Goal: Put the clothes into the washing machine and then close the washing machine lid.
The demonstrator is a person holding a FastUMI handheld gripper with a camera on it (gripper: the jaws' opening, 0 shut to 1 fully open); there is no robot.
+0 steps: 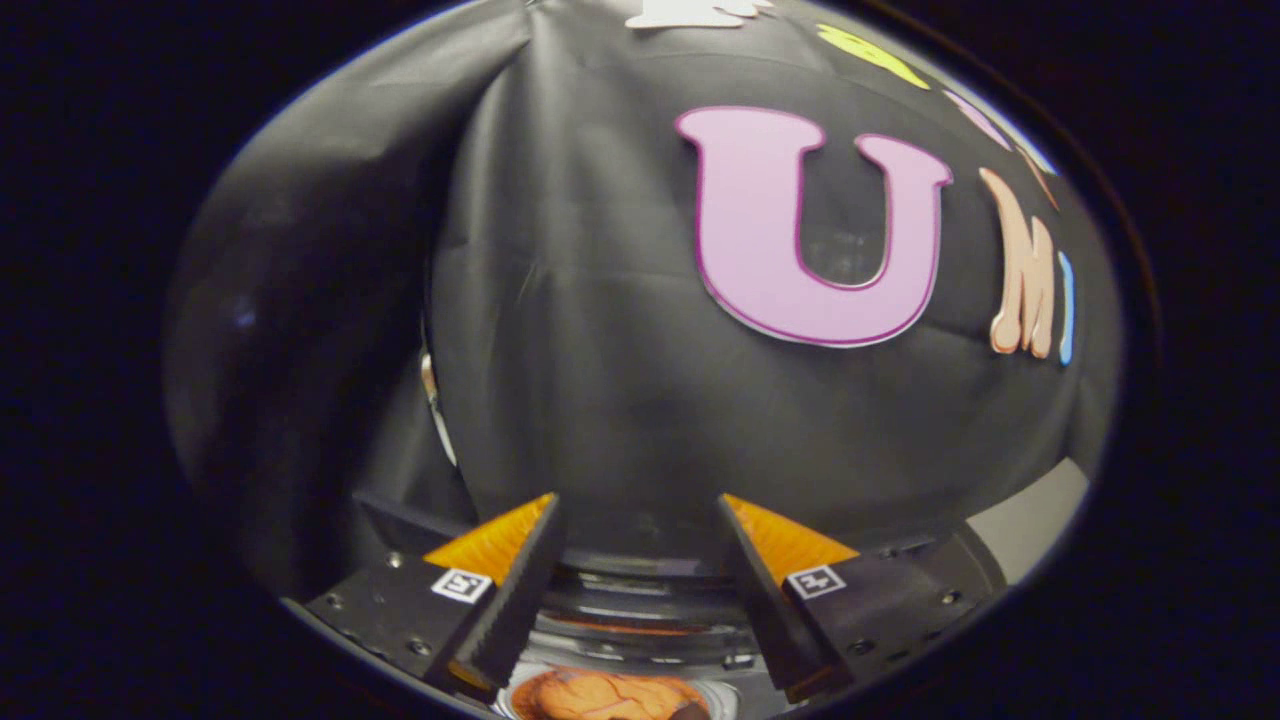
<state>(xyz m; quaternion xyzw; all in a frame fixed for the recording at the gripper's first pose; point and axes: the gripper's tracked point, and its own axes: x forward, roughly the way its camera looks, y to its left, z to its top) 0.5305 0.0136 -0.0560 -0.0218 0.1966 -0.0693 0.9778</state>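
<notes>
A black cloth wall (600, 330) hangs across the back of the booth, its surface faintly creased and giving a dull sheen under the light. Towards the left it gathers into a deep vertical fold (450, 200), and the cloth beyond that fold lies in darker shadow. Low on the right, below the cloth's hem, a pale grey surface (1030, 520) shows.

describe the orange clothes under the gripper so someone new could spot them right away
Start at the black cloth wall that the gripper faces with its fingers open and holding nothing. Drop below the fingers to the washing machine's round opening. Inside its rim sits the orange clothes, a crumpled bundle, brightly coloured against the dark and grey parts around it.
</notes>
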